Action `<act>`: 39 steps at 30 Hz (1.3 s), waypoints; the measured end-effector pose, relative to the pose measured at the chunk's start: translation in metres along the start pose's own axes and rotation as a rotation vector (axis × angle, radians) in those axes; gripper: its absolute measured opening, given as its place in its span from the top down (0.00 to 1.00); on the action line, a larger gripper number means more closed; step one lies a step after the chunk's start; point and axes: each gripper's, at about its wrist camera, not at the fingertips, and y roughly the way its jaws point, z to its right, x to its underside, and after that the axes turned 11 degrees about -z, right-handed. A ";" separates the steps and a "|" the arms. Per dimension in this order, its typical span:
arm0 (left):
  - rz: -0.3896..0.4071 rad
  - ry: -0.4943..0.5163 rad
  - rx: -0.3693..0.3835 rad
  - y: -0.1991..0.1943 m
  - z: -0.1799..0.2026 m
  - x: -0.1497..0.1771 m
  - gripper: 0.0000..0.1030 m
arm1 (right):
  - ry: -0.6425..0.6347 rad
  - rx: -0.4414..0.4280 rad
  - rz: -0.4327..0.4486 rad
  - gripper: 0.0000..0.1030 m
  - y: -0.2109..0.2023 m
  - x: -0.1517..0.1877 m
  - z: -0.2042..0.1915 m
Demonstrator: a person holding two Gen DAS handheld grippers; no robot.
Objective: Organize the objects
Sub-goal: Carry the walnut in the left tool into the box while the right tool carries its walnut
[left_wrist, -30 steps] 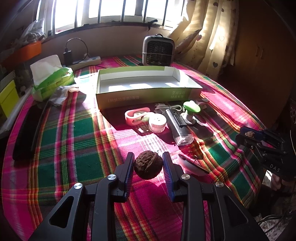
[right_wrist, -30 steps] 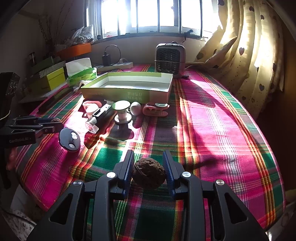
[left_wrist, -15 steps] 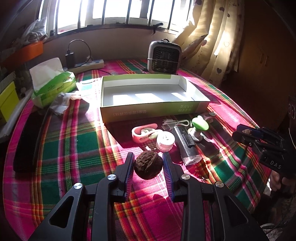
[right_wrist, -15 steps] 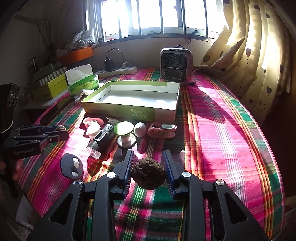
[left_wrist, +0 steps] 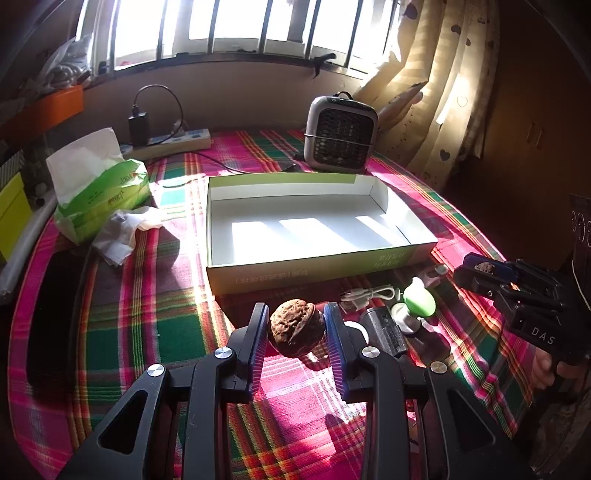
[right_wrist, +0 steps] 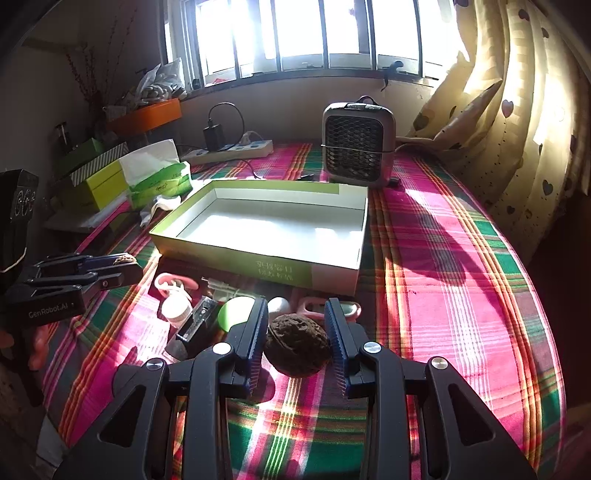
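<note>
Walnuts fill both my claws at this moment: the left gripper (left_wrist: 295,328) is clamped on one walnut (left_wrist: 297,328) held clear above the plaid tablecloth (left_wrist: 122,332), and the right gripper (right_wrist: 297,332) is clamped on a second walnut (right_wrist: 297,345), its blue pads pressing each side of the shell. I read this as the carry step, with both nuts lifted and pointed toward the open green box (left_wrist: 317,275), which sits empty just beyond a row of small things not yet sorted. Nearest of these, from the left camera, are a dark flashlight (left_wrist: 384,332), a green-capped knob (left_wrist: 419,301) and a coiled white cable (left_wrist: 365,294); the right camera adds a small white jar (right_wrist: 176,309) and a pink clip (right_wrist: 176,282). To finish, I judge each claw must pass over that clutter and the box's front wall before letting go, low enough that the round nuts do not roll or bounce out. Behind the box stand a small heater (left_wrist: 341,134), a green tissue pack (left_wrist: 99,195) and a power strip (left_wrist: 173,141) under the barred window (left_wrist: 240,26).
</note>
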 end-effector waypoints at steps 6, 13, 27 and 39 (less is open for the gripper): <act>-0.004 0.000 -0.001 0.007 -0.004 -0.013 0.73 | -0.011 -0.006 -0.003 0.68 0.010 -0.017 -0.004; -0.012 -0.014 -0.010 0.016 -0.014 -0.028 0.73 | -0.018 -0.006 -0.015 0.68 0.024 -0.039 -0.006; -0.032 -0.004 -0.025 0.038 -0.022 -0.063 0.73 | -0.023 0.023 -0.047 0.68 0.055 -0.071 -0.001; -0.080 -0.003 -0.033 0.068 -0.032 -0.090 0.73 | -0.036 0.076 -0.099 0.68 0.089 -0.102 0.011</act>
